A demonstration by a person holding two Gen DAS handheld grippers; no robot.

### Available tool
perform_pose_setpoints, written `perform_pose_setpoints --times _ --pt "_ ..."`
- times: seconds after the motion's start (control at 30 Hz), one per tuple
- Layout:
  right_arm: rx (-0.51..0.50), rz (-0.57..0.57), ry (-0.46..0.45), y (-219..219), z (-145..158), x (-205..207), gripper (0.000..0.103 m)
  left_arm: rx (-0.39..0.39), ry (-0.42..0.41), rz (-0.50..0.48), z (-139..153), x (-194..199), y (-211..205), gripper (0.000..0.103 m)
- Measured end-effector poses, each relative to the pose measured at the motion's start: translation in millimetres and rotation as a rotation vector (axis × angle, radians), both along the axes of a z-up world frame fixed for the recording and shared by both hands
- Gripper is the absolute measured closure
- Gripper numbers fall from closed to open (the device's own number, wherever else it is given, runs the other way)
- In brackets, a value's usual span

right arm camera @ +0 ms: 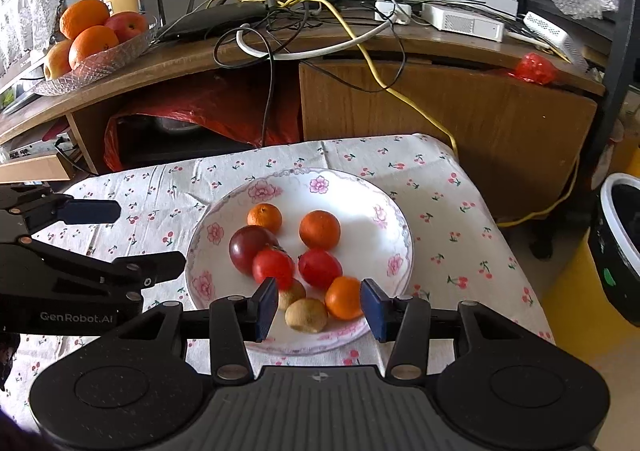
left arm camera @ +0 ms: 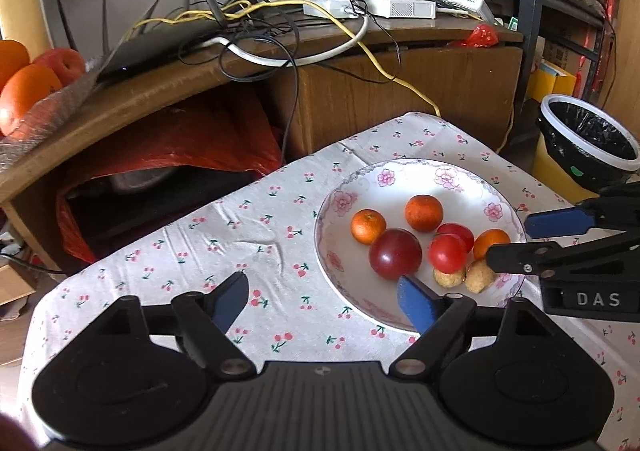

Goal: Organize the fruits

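Both pairs of tongs hang over the cherry-print tablecloth (right arm camera: pixel 440 187) with their blue pads spread apart, and neither one grips anything. The fruit all sits in the white floral-rimmed plate (right arm camera: pixel 360 211): three small oranges, a dark red plum, two brighter red round fruits and two small tan, rough-skinned fruits.

The right gripper (right arm camera: pixel 318 305) looks down on the near edge of the plate. Between its open pads, just ahead of them, lie the nearest small orange (right arm camera: pixel 344 297) and one tan rough-skinned fruit (right arm camera: pixel 306 315), touching each other; the second tan one is half hidden behind the left pad. The tan fruit is slightly oval, its long axis running roughly across the gap from pad to pad. That matters, since shutting now would likely catch both pieces.

The left gripper (left arm camera: pixel 324 301) is off to the side: most of its gap lies over bare cloth, and only its right pad (left arm camera: pixel 416 303) overlaps the plate rim, below the dark red plum (left arm camera: pixel 395 253). So the right hand is plainly the nearer to the fruit, and I would guess it takes the next piece, after shifting sideways to centre on one.
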State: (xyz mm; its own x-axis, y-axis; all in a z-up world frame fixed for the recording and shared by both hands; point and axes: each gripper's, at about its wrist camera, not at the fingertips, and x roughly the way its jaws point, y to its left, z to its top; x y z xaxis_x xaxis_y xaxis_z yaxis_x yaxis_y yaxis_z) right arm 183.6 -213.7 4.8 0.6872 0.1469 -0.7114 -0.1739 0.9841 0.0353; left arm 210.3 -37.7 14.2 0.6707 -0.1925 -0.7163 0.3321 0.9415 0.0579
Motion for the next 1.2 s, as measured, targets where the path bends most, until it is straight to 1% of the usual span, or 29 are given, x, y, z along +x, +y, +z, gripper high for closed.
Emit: perform_pose_setpoints --times 0.23,0.37,0.8,1.2 --pt "0.011 -0.022 -0.016 1.4 7.1 -15.1 0.062 -0.018 0.004 0.034 4.6 -11.6 4.5 0.004" --pt "0.015 -0.031 -0.023 2.6 9.2 -22.7 0.062 -0.024 -0.009 0.050 8.2 -19.1 6.5 0.000" --pt "0.024 -0.053 -0.014 3.1 9.3 -40.2 0.061 -0.010 -0.034 0.085 12.0 -37.2 7.1 0.000" --pt "0.026 -0.061 -0.017 5.7 10.3 -56.2 0.061 -0.022 -0.019 0.092 10.6 -55.0 8.6 0.000"
